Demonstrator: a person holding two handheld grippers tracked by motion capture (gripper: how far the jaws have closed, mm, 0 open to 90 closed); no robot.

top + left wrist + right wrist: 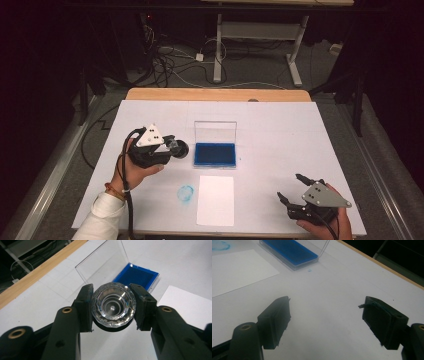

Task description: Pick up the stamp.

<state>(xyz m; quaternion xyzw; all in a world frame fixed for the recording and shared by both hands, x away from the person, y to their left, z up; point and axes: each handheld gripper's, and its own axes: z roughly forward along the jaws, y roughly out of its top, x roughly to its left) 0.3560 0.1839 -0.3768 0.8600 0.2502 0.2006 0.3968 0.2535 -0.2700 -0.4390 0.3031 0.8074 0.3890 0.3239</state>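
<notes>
Left gripper [113, 305] is clamped on a faceted clear stamp [113, 305], both pads squeezing its round rim, and I hold it just left of the open ink pad [215, 154], clear of the table [280, 145]. Right gripper [296, 189] sits idle near the table's front right corner, jaws spread wide with nothing between them. I judge the step in hand is inking the stamp, then pressing it on the white paper [215, 200] in front of the pad. To do it well I'd bring the stamp over the blue felt, keep its face flat, come down straight and press evenly, no twisting, since a tilted face would ink one edge alone. Grip looks centred across the widest part; I'd keep it there, because the cut surface is hard, slick and could rotate between the pads. Stamp is transparent, glassy, with concentric rings and a dark base under it. Ink pad is a shallow rectangular blue tray with a clear hinged lid [215, 131] standing upright behind. Paper is matte, flat. A faint round blue smudge [186, 194] marks the table left of the paper.
</notes>
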